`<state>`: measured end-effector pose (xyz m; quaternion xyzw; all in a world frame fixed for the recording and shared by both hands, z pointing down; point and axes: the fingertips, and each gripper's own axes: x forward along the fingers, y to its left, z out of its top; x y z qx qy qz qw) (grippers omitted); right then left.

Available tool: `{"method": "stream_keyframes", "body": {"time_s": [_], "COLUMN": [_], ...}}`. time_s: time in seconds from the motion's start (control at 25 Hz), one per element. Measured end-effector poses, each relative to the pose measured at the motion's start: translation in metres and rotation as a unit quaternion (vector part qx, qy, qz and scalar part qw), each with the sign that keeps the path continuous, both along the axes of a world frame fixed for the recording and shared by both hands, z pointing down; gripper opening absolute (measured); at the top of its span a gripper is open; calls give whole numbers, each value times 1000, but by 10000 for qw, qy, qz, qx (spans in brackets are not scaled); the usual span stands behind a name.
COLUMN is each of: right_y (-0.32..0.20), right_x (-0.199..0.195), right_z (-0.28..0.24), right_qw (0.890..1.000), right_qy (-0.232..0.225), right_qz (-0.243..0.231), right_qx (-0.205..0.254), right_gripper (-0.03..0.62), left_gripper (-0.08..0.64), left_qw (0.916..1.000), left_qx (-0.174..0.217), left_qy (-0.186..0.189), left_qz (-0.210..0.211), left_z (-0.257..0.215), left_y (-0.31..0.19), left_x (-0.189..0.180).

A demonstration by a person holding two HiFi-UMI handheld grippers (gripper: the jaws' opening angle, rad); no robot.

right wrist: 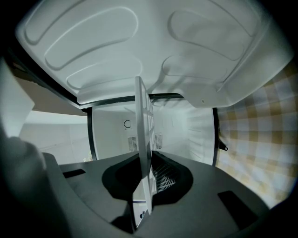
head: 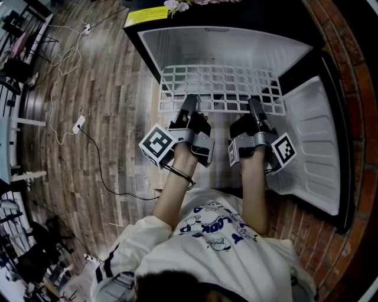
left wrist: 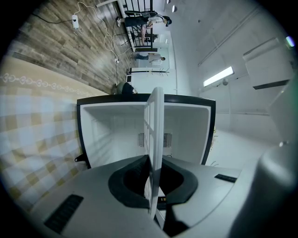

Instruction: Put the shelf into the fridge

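Landmark: the fridge (head: 177,41), a small black cabinet with a white cavity, standing open toward the person.
Shelf: a white wire grid shelf (head: 218,88) held flat at the fridge's open mouth. Its far edge overlaps the cavity, but I cannot tell how far in it reaches. Both gripper views show it edge-on (left wrist: 156,139) (right wrist: 143,153), pointing at the fridge's back wall.
Left gripper: the left gripper (head: 190,100) is clamped on the shelf's near edge, on the side away from the fridge door. Its own view shows the jaws (left wrist: 153,186) pressed against both faces of the grid.
Right gripper: the right gripper (head: 255,105) likewise grasps the near edge, on the side nearer the fridge door, with the jaws (right wrist: 146,190) tight on the wire.
Door: the white-lined door (head: 313,147) is swung wide open to the fridge's right. It also fills the top of the right gripper view (right wrist: 139,51).
Back wall: a small vent grille (left wrist: 142,139) sits low in the fridge's rear.
Writing: a yellow label (head: 153,15) lies on the fridge's top, with print too small to read. Each marker cube (head: 156,144) (head: 283,150) carries black-and-white square codes. The person's shirt (head: 212,233) has blue print, part of which looks like "LOOK".
Top of fridge: pale flowers (head: 177,5) lie beside the label.
Beside the fridge: a checked yellow-and-white surface (left wrist: 32,139).
Floor left of the fridge: wood planks (head: 112,76) with a power strip (head: 78,122) and its cables.
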<state>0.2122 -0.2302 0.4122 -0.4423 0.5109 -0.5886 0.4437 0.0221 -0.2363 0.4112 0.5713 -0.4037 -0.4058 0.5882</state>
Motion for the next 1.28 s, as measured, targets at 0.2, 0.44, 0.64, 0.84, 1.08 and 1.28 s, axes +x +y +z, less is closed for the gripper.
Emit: {"method": "stream_keyframes", "body": {"time_s": [0.2,0.44,0.64,0.84,1.08,1.28], "right_y": [0,0,1,1,2,2], "right_x": [-1,0,0,0,0,0], "right_z": [-1,-4,-6,-5,-8,-8], "right_qw": [10000,10000,10000,10000,9999,9999], "right_qy": [4,31,63,83,130,131], "right_qz": [-10,-11,-17,-31,-40,-40], "right_qx": [-15,3,0,-3,-17,-4], "right_gripper": [51,51,51,51,51,51], "left_gripper": [36,37,36,37,37,37], "left_qw": [10000,10000,9999,9999,9998,9998], "left_qx": [-4,-9,-53,-92,-98,-113], "left_qy": [10,-22,-101,-135,-143,-160], "left_qz": [15,45,62,53,44,35], "left_z": [-1,-4,-4,0,-3,-2], "left_y": [0,1,2,3,4,4], "left_x": [0,1,0,0,-1,-1]}}
